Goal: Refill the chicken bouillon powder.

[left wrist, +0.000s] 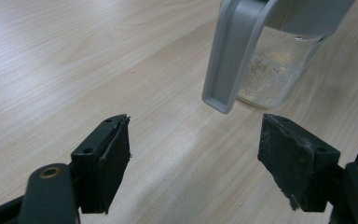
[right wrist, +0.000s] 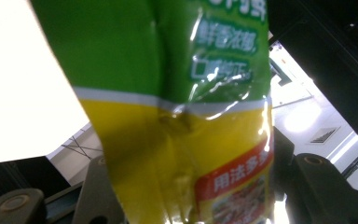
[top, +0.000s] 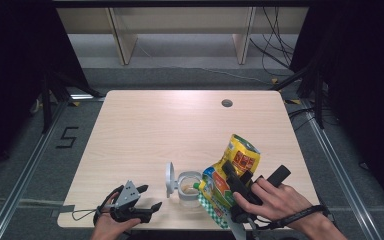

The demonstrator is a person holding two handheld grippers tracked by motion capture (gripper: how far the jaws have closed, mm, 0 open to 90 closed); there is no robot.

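Note:
A yellow and green printed bag hangs tilted over the table's near right part, and my right gripper is shut on it. In the right gripper view the bag sits between the jaws and hides their pads. The bag's lower end lies against the rim of a small clear jar whose grey flip lid stands open to the left. My left gripper rests open at the near left edge, apart from the jar. In the left gripper view its jaws stand wide, with the jar, holding a little pale powder, just beyond them.
The wooden table has a round cable hole at its far right. A pale shelf frame stands beyond the far edge, with dark curtains on both sides.

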